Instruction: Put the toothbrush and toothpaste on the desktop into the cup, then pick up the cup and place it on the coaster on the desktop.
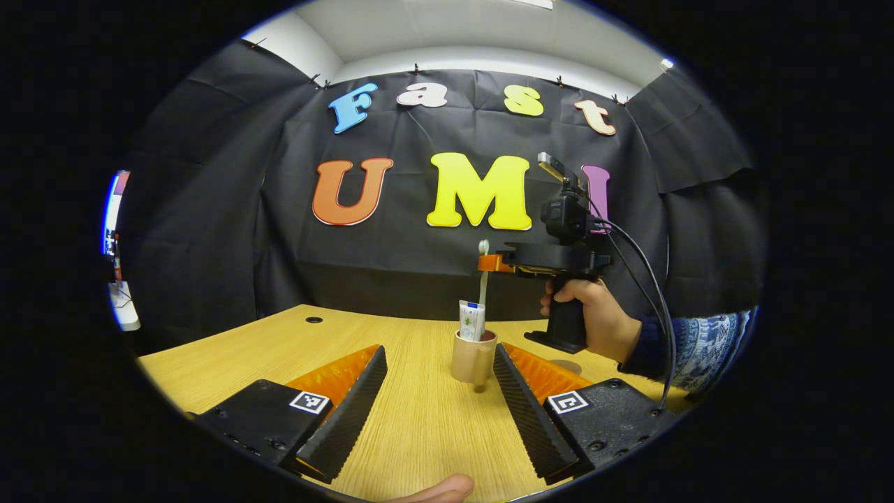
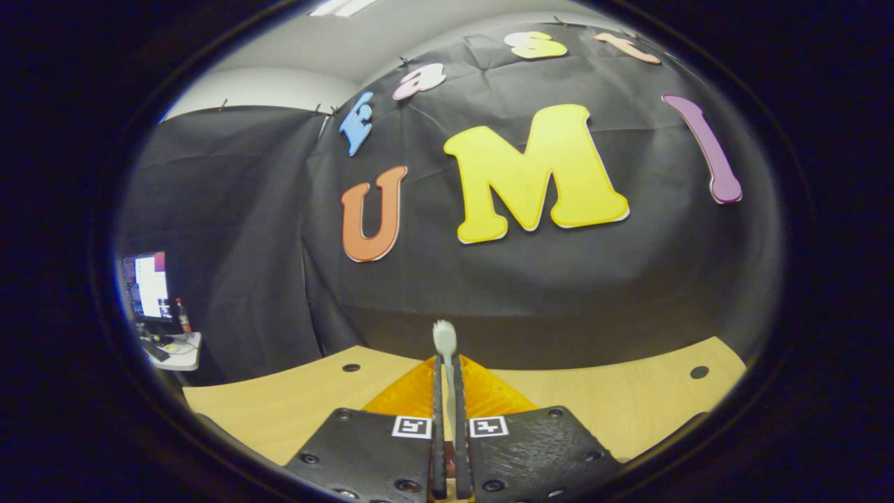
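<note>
pinching toothbrush [image 2: 445,349] upright, right gripper [image 2: 447,447] hovers over cup [image 1: 473,358] holding toothpaste [image 1: 471,320]; left gripper [image 1: 438,391] wide open, empty, on counter [image 1: 279,342].

From both my views the light falls evenly from ceiling panels [image 2: 342,7] overhead, bright on the worktop [image 1: 419,419] with only a soft shadow under the cup [image 1: 473,358], while the fisheye bends straight edges near the rim and the toothbrush [image 2: 444,339] head looks slightly blurred.
</note>
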